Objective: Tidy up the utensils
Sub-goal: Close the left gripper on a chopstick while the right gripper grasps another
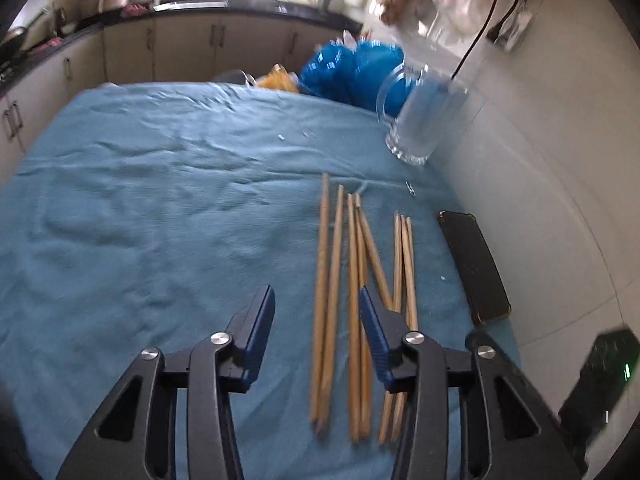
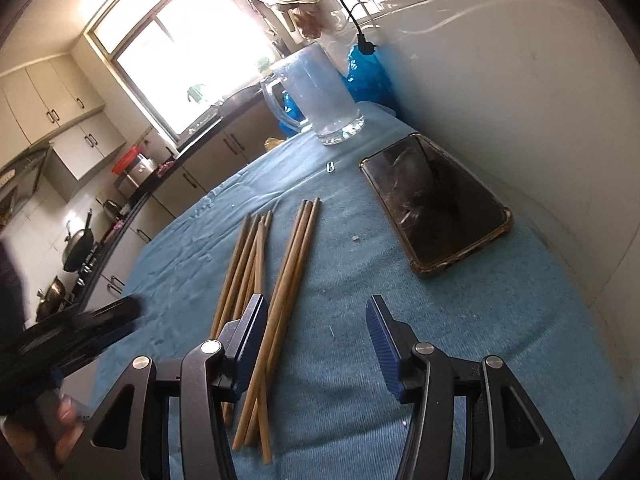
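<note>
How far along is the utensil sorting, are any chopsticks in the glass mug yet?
Nothing looks done: the glass mug appears empty and all the chopsticks lie loose on the blue cloth. Nothing is in hand; the left gripper and right gripper are open above them. Left: picking up every chopstick and, presumably, standing it in the mug.

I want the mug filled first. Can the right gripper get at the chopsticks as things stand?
Probably yes. The right gripper is open and empty, low over the blue cloth, and the chopsticks lie loose right by its left finger, with nothing on top. The phone lies apart.
</note>
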### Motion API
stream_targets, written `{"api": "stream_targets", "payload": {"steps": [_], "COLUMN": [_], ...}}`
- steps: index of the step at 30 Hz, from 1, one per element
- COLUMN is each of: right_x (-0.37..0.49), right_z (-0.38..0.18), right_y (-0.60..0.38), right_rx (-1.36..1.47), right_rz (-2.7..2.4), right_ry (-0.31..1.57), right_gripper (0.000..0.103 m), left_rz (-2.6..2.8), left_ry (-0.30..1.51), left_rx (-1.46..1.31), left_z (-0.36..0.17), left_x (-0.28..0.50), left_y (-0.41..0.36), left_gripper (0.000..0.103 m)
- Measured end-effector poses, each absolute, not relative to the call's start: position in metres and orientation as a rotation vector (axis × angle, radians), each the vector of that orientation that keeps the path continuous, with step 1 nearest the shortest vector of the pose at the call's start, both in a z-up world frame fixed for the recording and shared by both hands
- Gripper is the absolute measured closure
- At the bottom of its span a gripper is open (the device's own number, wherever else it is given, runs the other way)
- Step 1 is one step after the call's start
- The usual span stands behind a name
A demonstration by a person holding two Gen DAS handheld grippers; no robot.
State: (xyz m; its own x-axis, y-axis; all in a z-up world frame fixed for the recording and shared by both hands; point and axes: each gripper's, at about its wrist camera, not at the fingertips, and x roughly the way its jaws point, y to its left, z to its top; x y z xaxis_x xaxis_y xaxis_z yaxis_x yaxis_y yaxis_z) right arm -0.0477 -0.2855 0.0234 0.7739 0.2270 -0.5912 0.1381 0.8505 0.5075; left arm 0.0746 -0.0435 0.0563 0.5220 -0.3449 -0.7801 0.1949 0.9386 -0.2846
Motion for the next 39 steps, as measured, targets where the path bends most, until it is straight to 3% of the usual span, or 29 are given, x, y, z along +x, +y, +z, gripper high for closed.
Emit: {"api": "stream_targets", "payload": {"steps": [9, 16, 17, 33, 39], "right_x": [-0.049, -0.048, -0.048, -0.045, -0.042], "right_z": [0.008, 0.005, 0.005, 0.004, 0.032], "right_y": [-0.295, -0.296, -0.295, -0.294, -0.280], "right_rx": [0.652, 0.672, 0.669, 0.664, 0.624], "right_rz": [0.088, 0.097, 0.098, 0.089, 0.163], "right_ry": [0.697, 0.704, 0.705, 0.722, 0.752], "right_gripper": [0.047, 0.046, 0.046, 0.044, 0.046], "left_rz": [-0.312, -0.308, -0.303, -0.175, -0.193], "left_ry": [1.051, 1.033, 1.030, 1.029, 0.981], "left_rx": [-0.101, 0.009, 0.019, 0.122, 0.201], "left_z": [0.021, 0.012, 0.012, 0.016, 0.012], "left_x": [0.135, 0.141, 0.142, 0.065, 0.048], "left_y": [-0.071, -0.089, -0.089, -0.006, 0.002], "left_gripper": [0.086, 0.090, 0.096, 0.096, 0.096]}}
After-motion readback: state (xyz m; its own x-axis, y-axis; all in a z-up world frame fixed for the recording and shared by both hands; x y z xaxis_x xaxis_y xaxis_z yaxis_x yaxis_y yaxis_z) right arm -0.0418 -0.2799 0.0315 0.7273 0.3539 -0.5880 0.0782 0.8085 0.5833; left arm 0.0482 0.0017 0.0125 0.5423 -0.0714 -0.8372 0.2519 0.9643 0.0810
